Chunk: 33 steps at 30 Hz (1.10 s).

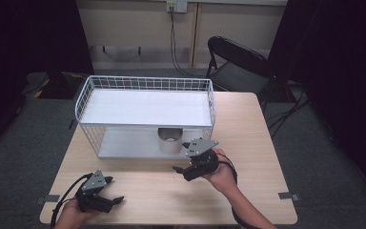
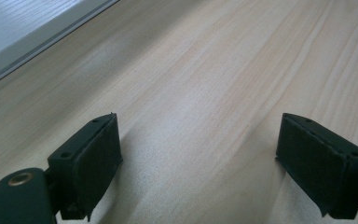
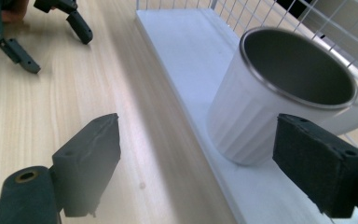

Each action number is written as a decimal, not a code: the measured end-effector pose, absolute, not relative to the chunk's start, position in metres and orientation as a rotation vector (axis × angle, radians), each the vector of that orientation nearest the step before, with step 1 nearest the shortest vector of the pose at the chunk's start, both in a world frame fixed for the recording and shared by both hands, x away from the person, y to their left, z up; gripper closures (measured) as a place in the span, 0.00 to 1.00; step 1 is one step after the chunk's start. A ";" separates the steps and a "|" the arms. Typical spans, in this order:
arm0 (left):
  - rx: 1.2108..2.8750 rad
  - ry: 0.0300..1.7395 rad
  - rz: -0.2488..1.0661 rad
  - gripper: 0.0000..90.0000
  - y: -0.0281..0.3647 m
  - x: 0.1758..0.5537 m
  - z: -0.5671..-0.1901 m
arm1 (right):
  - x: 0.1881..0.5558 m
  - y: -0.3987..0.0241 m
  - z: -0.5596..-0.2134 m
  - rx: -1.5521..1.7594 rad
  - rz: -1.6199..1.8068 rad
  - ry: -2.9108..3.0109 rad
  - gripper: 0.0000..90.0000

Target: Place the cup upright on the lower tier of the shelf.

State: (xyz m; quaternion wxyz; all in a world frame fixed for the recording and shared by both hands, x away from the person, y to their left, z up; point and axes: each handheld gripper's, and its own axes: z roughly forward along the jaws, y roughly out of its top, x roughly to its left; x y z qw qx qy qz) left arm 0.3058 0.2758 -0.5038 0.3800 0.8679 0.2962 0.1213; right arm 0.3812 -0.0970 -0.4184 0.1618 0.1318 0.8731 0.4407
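A white ribbed mug with a metal rim [image 3: 261, 107] stands upright on the lower white shelf board [image 3: 186, 60] of a white wire rack [image 1: 145, 112], near the board's front edge and right of its middle. In the high view the mug [image 1: 169, 140] sits under the rack's upper board, looking out through the open front. The rack stands on a light wooden table [image 1: 248, 143], toward its far side.

The right gripper [image 3: 196, 168] has its two black jaws spread wide with nothing between the pads. In the right gripper view the mug stands just beyond the right jaw, partly overlapped by it, with its handle toward the wire mesh; whether the pad touches the mug wall I cannot tell, but the pads do not press on it. In the high view the right gripper [image 1: 183, 171] hovers over the table just in front of the rack, right of the mug, held by a hand that comes in from the bottom edge.

The left gripper [image 2: 198, 158] is also wide open over bare tabletop. In the high view the left gripper [image 1: 114, 199] sits near the table's front left corner, well apart from the rack and the mug
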 end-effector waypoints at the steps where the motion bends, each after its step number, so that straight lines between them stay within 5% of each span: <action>1: 2.216 0.756 0.309 0.15 0.276 0.306 -0.504 | 0.380 -0.099 -0.420 0.378 1.264 2.500 0.16; 33: 2.220 0.754 0.311 0.15 0.276 0.306 -0.504 | 0.366 -0.151 -0.443 0.478 1.300 2.545 0.15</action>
